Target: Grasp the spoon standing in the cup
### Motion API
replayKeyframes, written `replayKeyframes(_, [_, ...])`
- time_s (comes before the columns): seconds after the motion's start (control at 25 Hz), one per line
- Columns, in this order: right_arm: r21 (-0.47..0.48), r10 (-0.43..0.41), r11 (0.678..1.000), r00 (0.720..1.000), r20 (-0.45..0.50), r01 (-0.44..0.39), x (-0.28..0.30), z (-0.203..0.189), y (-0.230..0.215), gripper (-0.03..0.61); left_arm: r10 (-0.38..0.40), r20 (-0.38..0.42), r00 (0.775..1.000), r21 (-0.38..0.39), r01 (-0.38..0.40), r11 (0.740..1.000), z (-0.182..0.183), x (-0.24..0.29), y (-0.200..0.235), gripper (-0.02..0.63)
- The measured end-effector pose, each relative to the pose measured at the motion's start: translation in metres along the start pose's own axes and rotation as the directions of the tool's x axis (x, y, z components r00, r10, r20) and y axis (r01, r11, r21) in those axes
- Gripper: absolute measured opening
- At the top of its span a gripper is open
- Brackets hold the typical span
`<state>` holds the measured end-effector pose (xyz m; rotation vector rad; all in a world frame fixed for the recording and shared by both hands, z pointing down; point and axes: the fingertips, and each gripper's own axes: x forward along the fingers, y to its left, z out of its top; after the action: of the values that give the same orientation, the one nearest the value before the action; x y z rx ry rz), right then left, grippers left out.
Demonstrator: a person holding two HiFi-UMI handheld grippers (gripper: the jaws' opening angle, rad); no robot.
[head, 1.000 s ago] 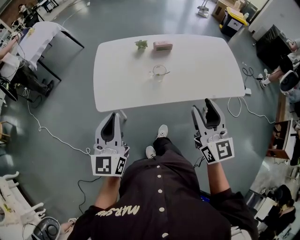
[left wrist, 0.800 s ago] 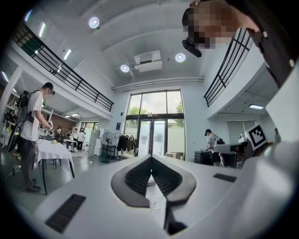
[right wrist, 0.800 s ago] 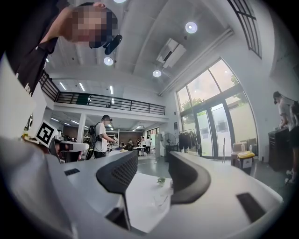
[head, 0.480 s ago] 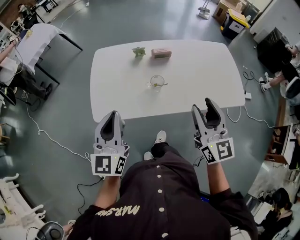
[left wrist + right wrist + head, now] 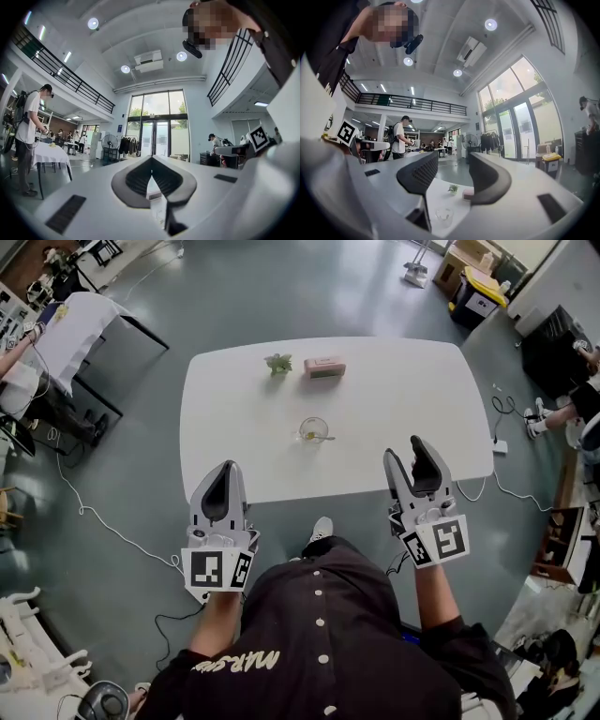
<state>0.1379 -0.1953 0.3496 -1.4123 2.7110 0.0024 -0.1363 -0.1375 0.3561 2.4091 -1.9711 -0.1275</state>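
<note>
A white table (image 5: 394, 399) fills the middle of the head view. The left gripper (image 5: 226, 470) hangs over the near edge at 7 o'clock from the cup, jaws pressed together on nothing. The right gripper (image 5: 405, 451), at 5 o'clock, is spread wide and empty. A pink box (image 5: 324, 367) and a small plant (image 5: 278, 362) sit at 12 and 11 o'clock. The glass cup (image 5: 313, 429) stands mid-table, well apart from both grippers, with the spoon (image 5: 322, 437) in it.

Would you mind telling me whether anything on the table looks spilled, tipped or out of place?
Nothing stands out: the cup stands upright on the table with the spoon leaning in it, the plant and box sit behind, and no spill shows.
</note>
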Motion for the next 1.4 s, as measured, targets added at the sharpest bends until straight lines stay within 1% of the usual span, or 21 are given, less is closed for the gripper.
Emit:
replayKeyframes(0.28, [0.027, 0.033, 0.999, 0.999, -0.012, -0.032, 0.031, -0.009, -0.018, 0.189, 0.036, -0.029, 0.999, 0.007, -0.036, 0.999, -0.007, 0.023, 0.004, 0.009])
replayKeyframes(0.48, [0.035, 0.071, 0.997, 0.997, -0.038, -0.070, 0.052, -0.020, -0.015, 0.189, 0.078, -0.045, 0.996, -0.007, -0.079, 0.997, -0.014, 0.027, 0.016, 0.009])
replayKeyframes(0.64, [0.034, 0.082, 0.996, 0.996, -0.043, -0.081, 0.069, -0.020, -0.013, 0.189, 0.091, -0.051, 0.995, -0.016, -0.092, 0.996, -0.016, 0.033, 0.028, 0.009])
replayKeyframes(0.76, [0.025, 0.070, 0.997, 0.997, -0.038, -0.069, 0.082, -0.020, -0.011, 0.189, 0.070, -0.043, 0.997, -0.030, -0.071, 0.997, -0.015, 0.044, 0.037, 0.009])
replayKeyframes(0.84, [0.024, 0.051, 0.998, 0.998, -0.038, -0.050, 0.091, -0.020, -0.010, 0.189, 0.034, -0.042, 0.999, -0.042, -0.036, 0.998, -0.013, 0.054, 0.040, 0.009])
replayKeyframes(1.0, [0.026, 0.022, 0.999, 0.999, -0.039, -0.021, 0.109, -0.020, -0.003, 0.190, -0.034, -0.027, 0.999, -0.014, 0.034, 0.999, 0.000, 0.072, 0.050, 0.009])
replayKeyframes(1.2, [0.028, 0.004, 1.000, 0.999, -0.043, -0.003, 0.123, -0.023, 0.005, 0.190, -0.048, -0.032, 0.998, -0.014, 0.047, 0.999, 0.001, 0.085, 0.073, 0.009])
replayKeyframes(1.4, [0.037, -0.024, 0.999, 0.997, -0.069, 0.027, 0.127, -0.032, 0.001, 0.190, -0.060, -0.041, 0.997, -0.019, 0.059, 0.998, -0.002, 0.093, 0.080, 0.009])
